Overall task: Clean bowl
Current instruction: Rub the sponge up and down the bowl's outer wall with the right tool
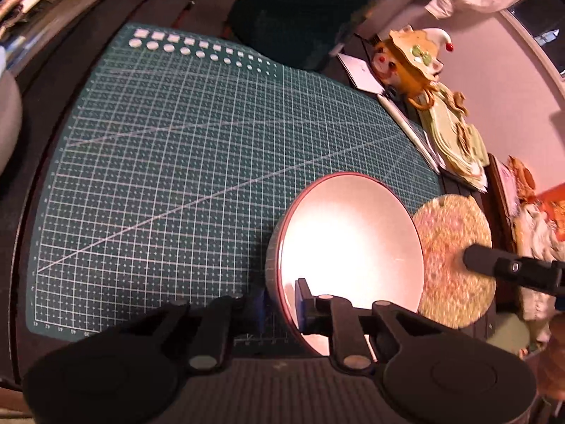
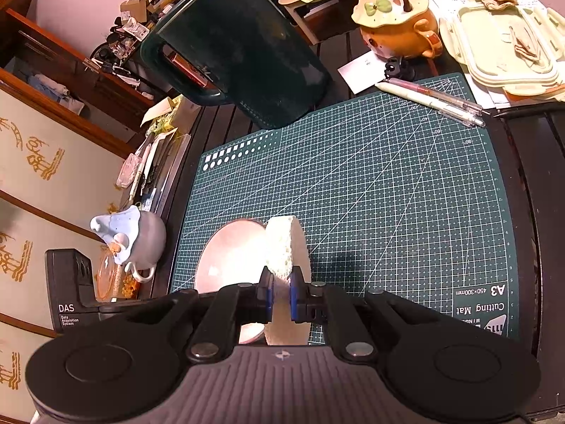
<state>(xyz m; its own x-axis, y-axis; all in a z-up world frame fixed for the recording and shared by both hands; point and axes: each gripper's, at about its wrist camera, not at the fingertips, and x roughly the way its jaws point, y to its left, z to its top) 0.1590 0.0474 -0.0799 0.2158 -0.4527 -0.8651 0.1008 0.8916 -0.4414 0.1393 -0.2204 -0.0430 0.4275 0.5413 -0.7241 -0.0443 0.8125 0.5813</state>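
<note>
Near the green cutting mat's (image 1: 176,162) front corner the bowl (image 1: 348,243) tilts, its rim gripped by the left tongs (image 1: 282,300). Right tongs (image 2: 280,298) clench a round sponge (image 2: 284,247) beside it. Keep the rim pinched firmly and wipe the inside in slow circles.

In front of you a green cutting mat (image 2: 388,190) covers the dark bench (image 2: 543,176). At its far edge you see a dark green jug (image 2: 243,53), an orange teapot with a cream lid (image 2: 399,24), two pens (image 2: 430,100) and a pale lidded container (image 2: 505,46). A blue-grey teapot (image 2: 137,240) sits left of the mat.
</note>
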